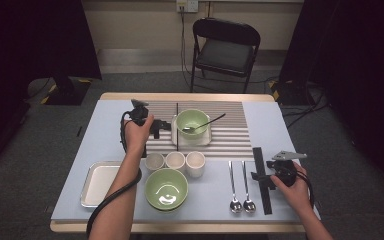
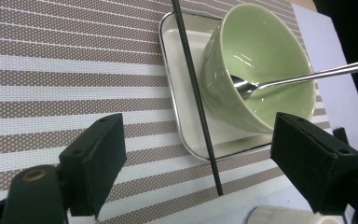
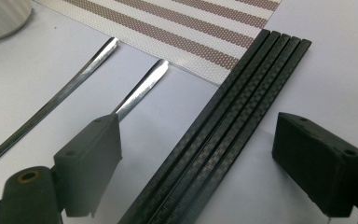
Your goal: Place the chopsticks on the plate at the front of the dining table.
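Left gripper view shows you the single black chopstick (image 2: 196,93). It is a thin, stiff, light rod with a smooth finish, so expect it to roll or slip out of a loose pinch. It lies low and gives your pads little to bite on. Take it across its width near the middle, where it won't tip, and close squarely.

It runs straight away from you and crosses the outer strip of the white tray (image 2: 179,70). There it passes just beside the green bowl (image 2: 261,51), while its near end reaches onto the striped placemat (image 2: 51,70). A metal spoon (image 2: 307,77) leans in the bowl with its handle sticking out over the rim, so keep clear of it. Bowl and tray look hard and breakable.

Your left gripper (image 2: 198,135) is released, its jaws spread wide to either side of the chopstick's near end and holding nothing. From the high view, this gripper (image 1: 159,127) sits just left of the chopstick (image 1: 177,127).

Your right gripper (image 3: 200,135) is also spread and empty. The bundle of black chopsticks (image 3: 219,130) lies flat on the table (image 1: 275,125) between its jaws, tight side by side. Picking one out means sliding a pad against its neighbour, so go for an outer stick. Two spoons (image 1: 240,182) lie near, to their left.
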A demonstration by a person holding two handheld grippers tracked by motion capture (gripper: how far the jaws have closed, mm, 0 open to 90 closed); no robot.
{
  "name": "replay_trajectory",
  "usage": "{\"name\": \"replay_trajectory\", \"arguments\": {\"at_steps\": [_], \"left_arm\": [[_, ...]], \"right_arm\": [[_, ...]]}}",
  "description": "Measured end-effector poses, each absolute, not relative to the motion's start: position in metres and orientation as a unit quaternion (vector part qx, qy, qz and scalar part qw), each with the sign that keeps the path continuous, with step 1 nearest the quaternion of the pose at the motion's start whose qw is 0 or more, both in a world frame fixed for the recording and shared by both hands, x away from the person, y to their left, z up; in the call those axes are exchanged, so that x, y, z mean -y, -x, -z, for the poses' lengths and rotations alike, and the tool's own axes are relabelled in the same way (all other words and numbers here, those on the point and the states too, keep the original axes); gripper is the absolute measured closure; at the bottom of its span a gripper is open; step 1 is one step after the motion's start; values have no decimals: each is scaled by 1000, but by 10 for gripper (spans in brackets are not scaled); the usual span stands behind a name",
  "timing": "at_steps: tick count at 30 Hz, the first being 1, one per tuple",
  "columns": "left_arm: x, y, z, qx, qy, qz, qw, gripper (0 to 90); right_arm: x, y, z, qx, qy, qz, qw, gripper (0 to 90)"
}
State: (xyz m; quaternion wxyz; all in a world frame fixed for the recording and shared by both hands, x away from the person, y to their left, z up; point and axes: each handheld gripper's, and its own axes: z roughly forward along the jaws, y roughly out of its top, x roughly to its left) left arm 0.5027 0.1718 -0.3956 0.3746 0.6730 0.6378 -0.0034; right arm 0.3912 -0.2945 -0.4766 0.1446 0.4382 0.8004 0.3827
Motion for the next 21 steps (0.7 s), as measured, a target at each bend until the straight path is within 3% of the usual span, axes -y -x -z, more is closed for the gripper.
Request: {"name": "replay_trajectory", "arguments": {"at_steps": [21], "left_arm": [[-181, -490, 389, -632, -682, -3, 369, 186]], "right_arm": [[309, -394, 466, -789, -461, -374, 156, 190]]}}
